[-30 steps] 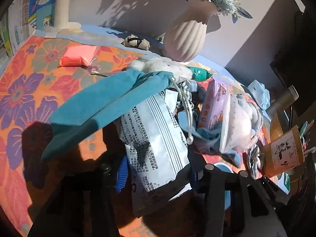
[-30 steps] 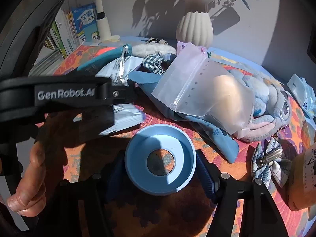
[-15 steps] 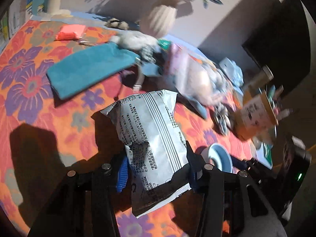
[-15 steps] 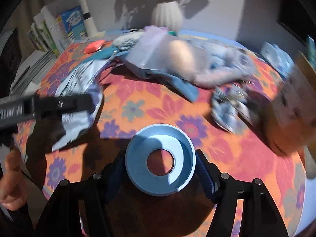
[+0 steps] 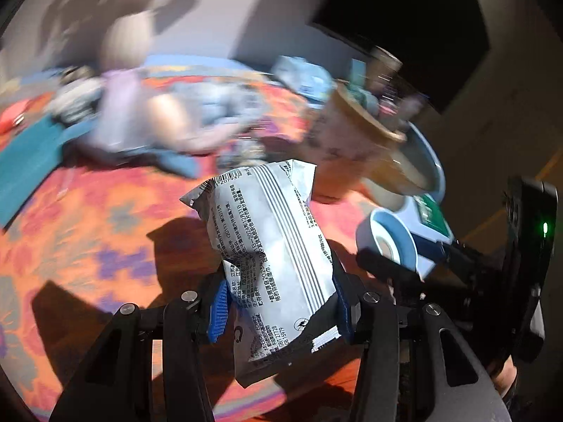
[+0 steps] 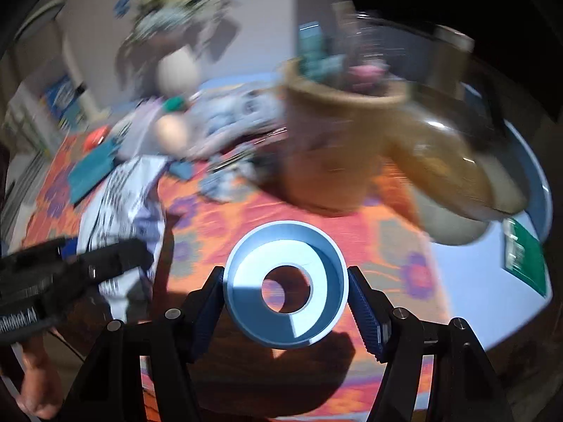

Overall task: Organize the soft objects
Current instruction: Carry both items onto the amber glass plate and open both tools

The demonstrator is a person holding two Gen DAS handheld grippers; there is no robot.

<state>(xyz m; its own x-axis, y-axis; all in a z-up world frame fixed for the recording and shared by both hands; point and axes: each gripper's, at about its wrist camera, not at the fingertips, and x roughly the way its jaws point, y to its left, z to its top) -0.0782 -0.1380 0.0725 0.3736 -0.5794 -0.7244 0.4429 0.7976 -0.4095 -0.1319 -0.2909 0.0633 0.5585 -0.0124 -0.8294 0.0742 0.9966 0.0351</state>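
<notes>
Left gripper (image 5: 279,307) clamped on a white printed foil packet (image 5: 271,246), held clear above the floral tablecloth (image 5: 105,246); blue pads (image 5: 218,311) bite the lower third, so most of the packet stands free above the jaws and its bottom edge hangs loose below.

Right gripper (image 6: 285,299) clamped across a light-blue ring-shaped roll (image 6: 285,285), also in the air, just beside the left gripper; background blurred in both views, details beyond the grippers uncertain.

Risks, as judged:
- packet is slick and pillowy; grip sits low, so a quick swing could let it pivot or slide out of the pads;
- ring is held on its curved rim only; a slight loosening could let it roll free onto the cloth;
- the two grippers are close together; they could collide, or the packet brush the ring;
- brown paper cup (image 6: 334,147), stuffed with small items, stands near ahead; a low pass could tip it;
- remaining soft pile (blue plush toy (image 5: 211,105), teal cloth (image 5: 28,161)) sits well apart at the far left, unsorted.
</notes>
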